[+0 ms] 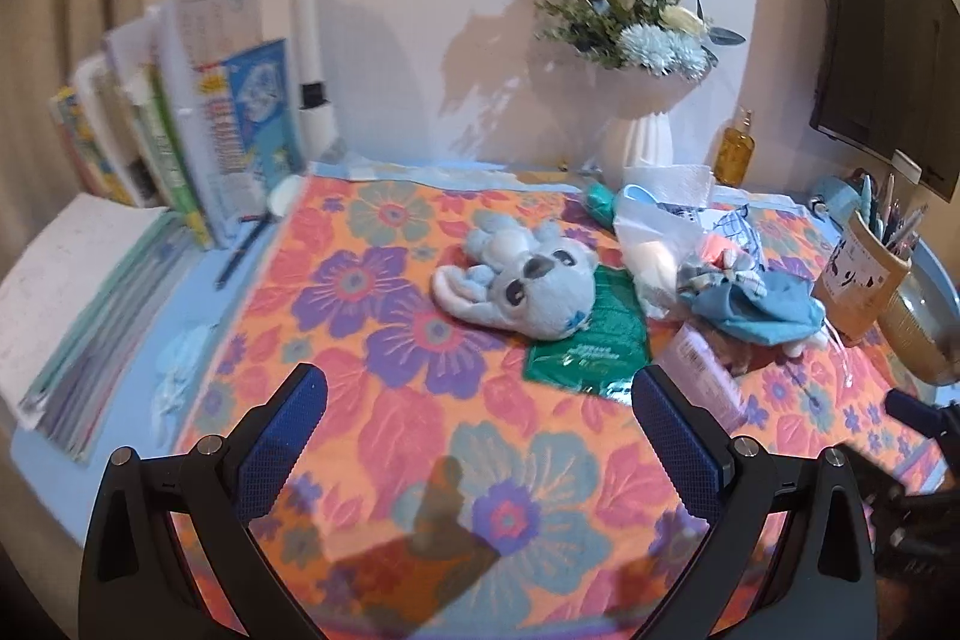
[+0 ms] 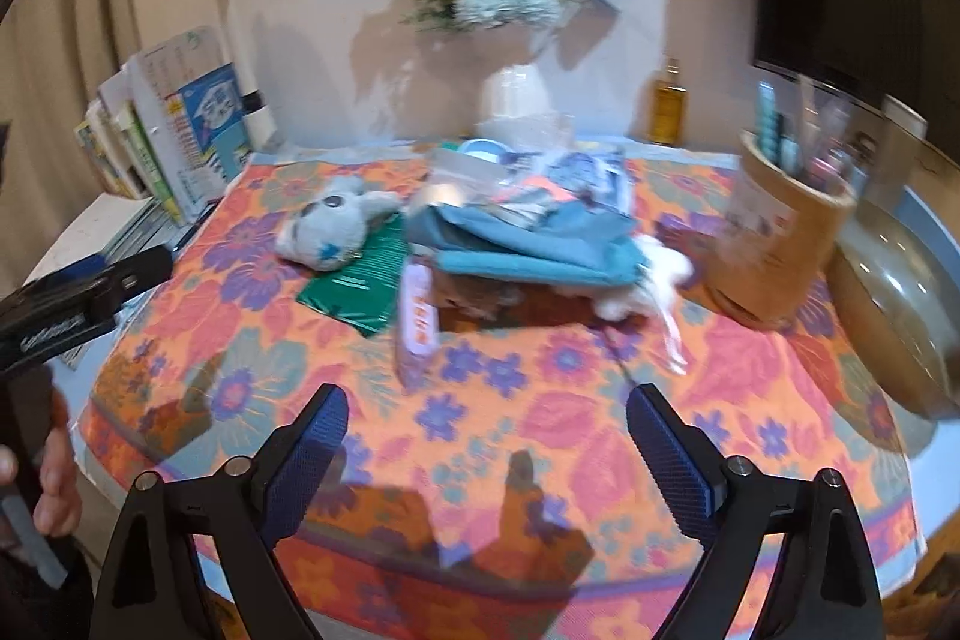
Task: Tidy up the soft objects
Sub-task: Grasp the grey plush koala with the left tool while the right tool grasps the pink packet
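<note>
I hold both hand-held grippers, left [image 1: 480,400] and right [image 2: 486,418], jaws apart and empty, above the floral-clothed surface [image 1: 372,436]. The pale-blue plush toy [image 1: 516,280] lies ahead, unobstructed for grasping.

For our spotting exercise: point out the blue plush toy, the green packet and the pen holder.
blue plush toy [image 1: 528,289], left wrist view, on its face.
green packet [image 1: 591,349], left wrist view, on its flat front.
pen holder [image 2: 774,250], right wrist view, on its side wall.
</note>
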